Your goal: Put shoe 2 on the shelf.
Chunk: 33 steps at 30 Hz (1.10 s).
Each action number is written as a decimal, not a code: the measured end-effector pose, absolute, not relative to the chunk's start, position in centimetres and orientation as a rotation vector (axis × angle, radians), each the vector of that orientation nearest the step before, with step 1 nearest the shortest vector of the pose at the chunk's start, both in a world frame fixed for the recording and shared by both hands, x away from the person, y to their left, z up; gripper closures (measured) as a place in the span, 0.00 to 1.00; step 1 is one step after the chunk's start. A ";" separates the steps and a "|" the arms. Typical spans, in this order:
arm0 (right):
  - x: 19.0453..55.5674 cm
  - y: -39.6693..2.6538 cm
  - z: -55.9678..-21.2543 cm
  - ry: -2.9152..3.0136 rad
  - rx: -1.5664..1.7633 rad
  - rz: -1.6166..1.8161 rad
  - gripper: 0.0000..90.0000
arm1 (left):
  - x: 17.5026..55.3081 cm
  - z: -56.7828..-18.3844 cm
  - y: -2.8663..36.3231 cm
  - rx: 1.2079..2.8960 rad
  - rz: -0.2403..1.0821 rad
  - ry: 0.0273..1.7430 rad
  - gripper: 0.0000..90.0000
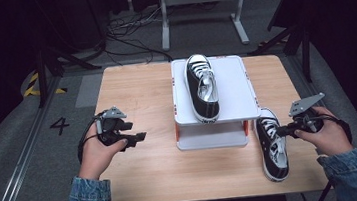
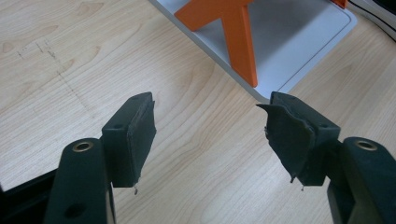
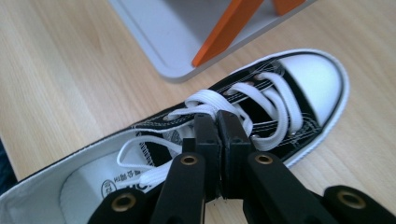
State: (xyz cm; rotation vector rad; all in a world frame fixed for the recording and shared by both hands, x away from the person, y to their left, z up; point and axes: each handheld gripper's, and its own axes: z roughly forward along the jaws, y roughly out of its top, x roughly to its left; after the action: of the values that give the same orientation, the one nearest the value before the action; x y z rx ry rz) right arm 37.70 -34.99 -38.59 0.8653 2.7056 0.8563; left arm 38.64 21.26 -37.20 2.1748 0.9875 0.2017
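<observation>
A black low-top sneaker with white laces (image 1: 273, 146) lies on the wooden table (image 1: 135, 95) at the right, its toe pointing away from me. My right gripper (image 1: 281, 131) is over its lacing. In the right gripper view the jaws (image 3: 217, 116) are pressed together right at the white laces (image 3: 261, 93) of that sneaker (image 3: 308, 79). Whether a lace is pinched between them I cannot tell. A matching sneaker (image 1: 202, 87) rests on top of the white stand (image 1: 235, 89). My left gripper (image 1: 140, 136) hovers over bare wood left of the stand, open and holding nothing (image 2: 210, 135).
The white stand has orange supports (image 2: 238, 32) and a lower shelf (image 2: 299, 37) close in front of the left gripper. Its base (image 3: 163, 28) sits just beyond the sneaker on the table. Cables and metal frame legs (image 1: 164, 31) lie on the floor past the table.
</observation>
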 end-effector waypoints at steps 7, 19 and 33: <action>37.8 -35.7 -37.9 2.611 0.951 0.955 0.98 | 38.6 -37.2 21.5 2.167 0.197 0.996 0.37; 37.7 -36.9 -35.1 2.512 0.944 1.083 1.00 | 38.6 -37.3 21.7 2.161 0.199 1.003 0.37; 37.7 -38.5 -31.0 2.413 0.931 1.270 1.00 | 38.5 -37.4 21.9 2.164 0.197 1.010 0.37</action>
State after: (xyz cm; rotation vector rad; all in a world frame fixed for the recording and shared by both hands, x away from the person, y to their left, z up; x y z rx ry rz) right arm 37.69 -38.55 -30.98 0.9312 2.4126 1.2700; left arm 38.53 21.94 -37.40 2.1643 1.0101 0.1970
